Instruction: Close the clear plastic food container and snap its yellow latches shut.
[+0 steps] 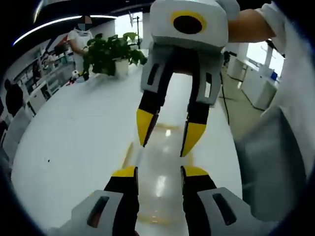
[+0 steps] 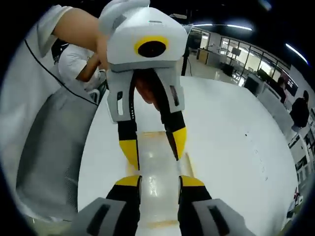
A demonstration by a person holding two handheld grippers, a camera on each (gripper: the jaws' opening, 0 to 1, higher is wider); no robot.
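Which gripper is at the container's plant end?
The right gripper: the potted plant stands beyond it on the table; none stands beyond the left gripper.

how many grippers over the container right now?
2. The left gripper and the right gripper face each other over the clear container on the white table, jaws of both parted around its ends.

Bright open-plan office or lab: long white table (image 1: 74, 132), potted plant (image 1: 110, 51), glass-walled rooms (image 2: 236, 49), ceiling strip lights (image 1: 59, 22)
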